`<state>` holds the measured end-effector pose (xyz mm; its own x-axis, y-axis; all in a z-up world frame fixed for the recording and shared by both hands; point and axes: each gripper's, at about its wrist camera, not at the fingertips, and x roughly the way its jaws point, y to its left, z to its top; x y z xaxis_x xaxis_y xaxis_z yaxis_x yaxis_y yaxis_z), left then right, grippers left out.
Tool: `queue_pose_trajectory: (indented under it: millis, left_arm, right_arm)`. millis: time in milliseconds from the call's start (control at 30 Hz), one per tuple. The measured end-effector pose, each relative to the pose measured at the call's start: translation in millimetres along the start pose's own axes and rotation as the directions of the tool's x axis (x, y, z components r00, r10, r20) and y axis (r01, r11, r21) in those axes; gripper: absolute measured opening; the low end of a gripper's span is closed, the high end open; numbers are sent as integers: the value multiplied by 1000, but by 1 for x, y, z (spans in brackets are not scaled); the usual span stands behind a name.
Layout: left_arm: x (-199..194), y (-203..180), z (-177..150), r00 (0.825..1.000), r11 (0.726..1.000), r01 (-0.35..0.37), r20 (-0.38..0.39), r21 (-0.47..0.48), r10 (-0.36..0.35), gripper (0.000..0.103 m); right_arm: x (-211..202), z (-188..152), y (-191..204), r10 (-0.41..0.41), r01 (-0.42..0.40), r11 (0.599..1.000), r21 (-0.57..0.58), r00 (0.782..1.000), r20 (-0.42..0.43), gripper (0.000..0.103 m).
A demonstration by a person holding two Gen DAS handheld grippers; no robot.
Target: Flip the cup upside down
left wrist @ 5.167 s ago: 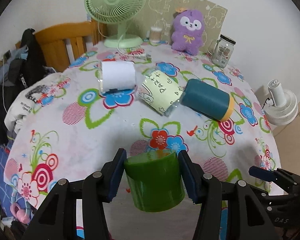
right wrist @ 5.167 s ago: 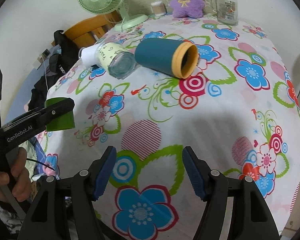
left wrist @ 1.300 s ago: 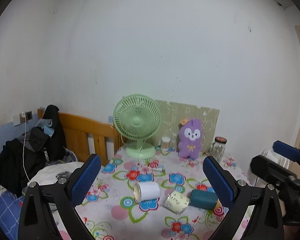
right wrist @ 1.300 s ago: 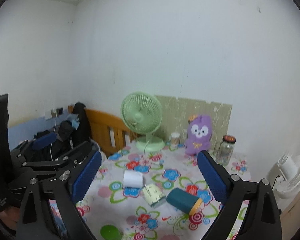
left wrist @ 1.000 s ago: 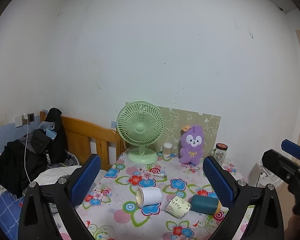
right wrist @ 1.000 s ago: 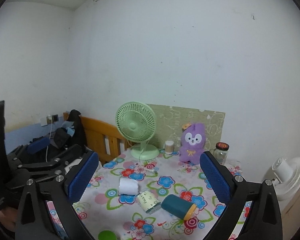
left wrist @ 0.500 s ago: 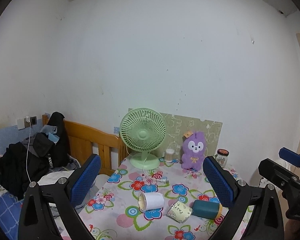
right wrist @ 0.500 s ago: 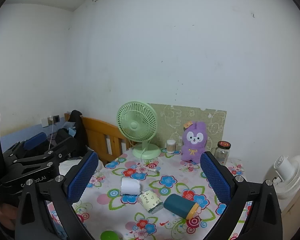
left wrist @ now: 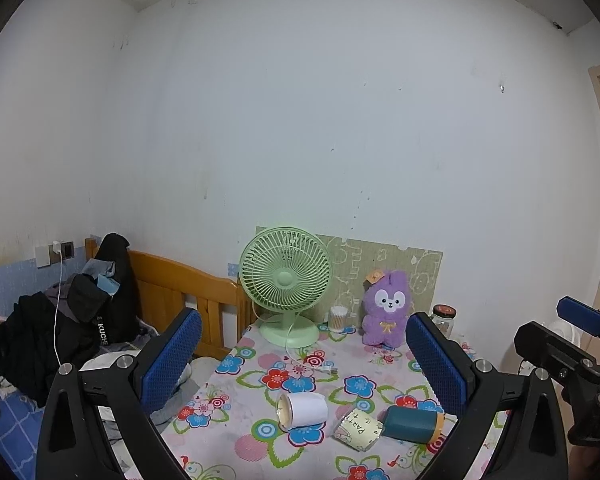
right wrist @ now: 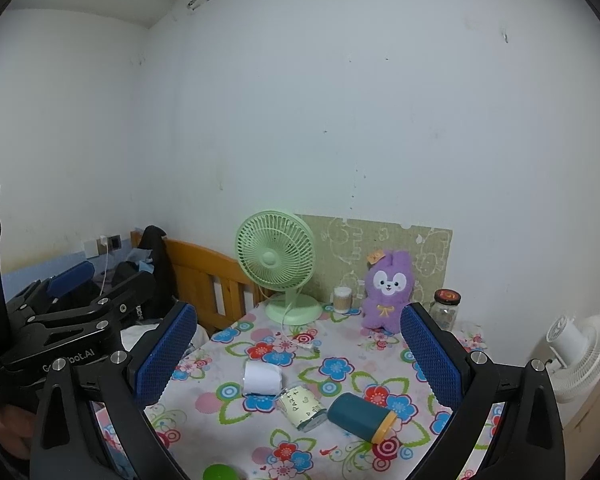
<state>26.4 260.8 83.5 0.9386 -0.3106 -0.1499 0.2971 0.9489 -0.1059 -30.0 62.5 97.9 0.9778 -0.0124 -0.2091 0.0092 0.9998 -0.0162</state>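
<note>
A green cup (right wrist: pixel 219 472) stands on the flowered table (right wrist: pixel 340 368) at its near edge, seen only in the right wrist view. A white cup (left wrist: pixel 302 411), a pale green printed cup (left wrist: pixel 359 433) and a teal cup with a yellow rim (left wrist: pixel 413 424) lie on their sides mid-table; they also show in the right wrist view as the white cup (right wrist: pixel 261 377), the printed cup (right wrist: pixel 302 406) and the teal cup (right wrist: pixel 359 417). My left gripper (left wrist: pixel 303 364) and right gripper (right wrist: pixel 298 360) are both open, empty, raised well back from the table.
A green desk fan (left wrist: pixel 286 280), a purple plush toy (left wrist: pixel 387 308), a small cotton-swab jar (left wrist: pixel 337 318) and a glass jar (left wrist: pixel 443 319) stand along the back. A wooden bed frame (left wrist: pixel 180 292) with clothes is left. A white fan (right wrist: pixel 580 354) stands right.
The left gripper let go of the green cup, which now stands on the table. Both grippers have opened wide and pulled up and back from the table; little movement in the last half second.
</note>
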Motion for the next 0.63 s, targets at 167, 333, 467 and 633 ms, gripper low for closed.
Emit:
queue_pose_trajectory:
  millis: [167,333,467,633]
  left_arm:
    - [-1,-2,0,1000,1000,0,4,3,0,103]
    - [-1,-2,1,1000,1000,0,6,3,0,103]
    - [-1,-3,2,1000,1000,0,7,5,0,103]
    - [-2,-3,3,1000,1000,-4,16,10,4,103]
  right_arm:
    - [0,0,0,3,-3,1000,3,1000,1,103]
    - [-1,0,1,7,-7,1000,4,1000,2,103]
    - [0,1,1,10,-10,1000,5,1000,-1,103]
    - [1,1,-1,14,-14,1000,10,1000,-4,103]
